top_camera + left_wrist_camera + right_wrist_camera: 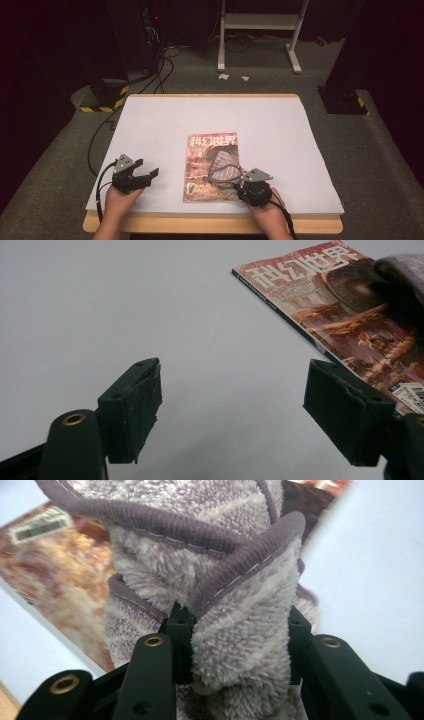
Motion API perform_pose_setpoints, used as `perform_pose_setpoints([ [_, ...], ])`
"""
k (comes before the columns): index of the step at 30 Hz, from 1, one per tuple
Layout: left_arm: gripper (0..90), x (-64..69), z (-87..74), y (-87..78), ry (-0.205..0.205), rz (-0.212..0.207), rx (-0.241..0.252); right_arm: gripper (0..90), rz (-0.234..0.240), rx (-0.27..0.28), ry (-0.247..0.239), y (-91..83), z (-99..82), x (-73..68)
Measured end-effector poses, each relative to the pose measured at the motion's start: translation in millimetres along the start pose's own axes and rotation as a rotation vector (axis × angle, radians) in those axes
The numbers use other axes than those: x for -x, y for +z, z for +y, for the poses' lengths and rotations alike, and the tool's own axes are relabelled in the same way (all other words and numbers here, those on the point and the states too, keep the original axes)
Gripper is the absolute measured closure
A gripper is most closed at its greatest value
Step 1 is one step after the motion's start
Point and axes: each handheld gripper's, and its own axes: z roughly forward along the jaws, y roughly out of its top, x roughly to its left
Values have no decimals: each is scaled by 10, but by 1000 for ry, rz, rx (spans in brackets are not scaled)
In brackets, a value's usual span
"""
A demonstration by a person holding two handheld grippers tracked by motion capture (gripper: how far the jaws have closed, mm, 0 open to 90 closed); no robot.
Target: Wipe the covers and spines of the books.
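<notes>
My right gripper [235, 645] clamps a soft, light purple fleece cloth [220, 580] at a bunched fold over the magazine [212, 167]; my left gripper [250, 405] stands open, empty.

The left gripper [142, 176] and the right gripper [241, 188] are both matte black, blocky bodies, each topped by a grey three-cornered plate dotted with small screws. Each has two black jaws faced with flat rectangular dark pads. Brass-ringed holes mark the jaw arms. A black cable trails from each gripper. The forearms are bare, with no sleeves visible.
</notes>
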Motion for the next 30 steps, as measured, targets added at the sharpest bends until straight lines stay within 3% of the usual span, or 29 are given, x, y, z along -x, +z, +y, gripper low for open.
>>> perform_pose_setpoints([
  [6,234,-9,0,7,-1,1,-3,617,-2,2,-7,6,0,-27],
  [11,234,-23,-2,-5,-4,4,0,617,12,-10,-58,97,96,-214],
  [27,234,-35,-6,-9,-5,8,-5,617,158,9,-158,531,476,-880],
  [30,233,-40,-8,-11,-6,9,-2,617,167,9,-183,558,508,-974],
])
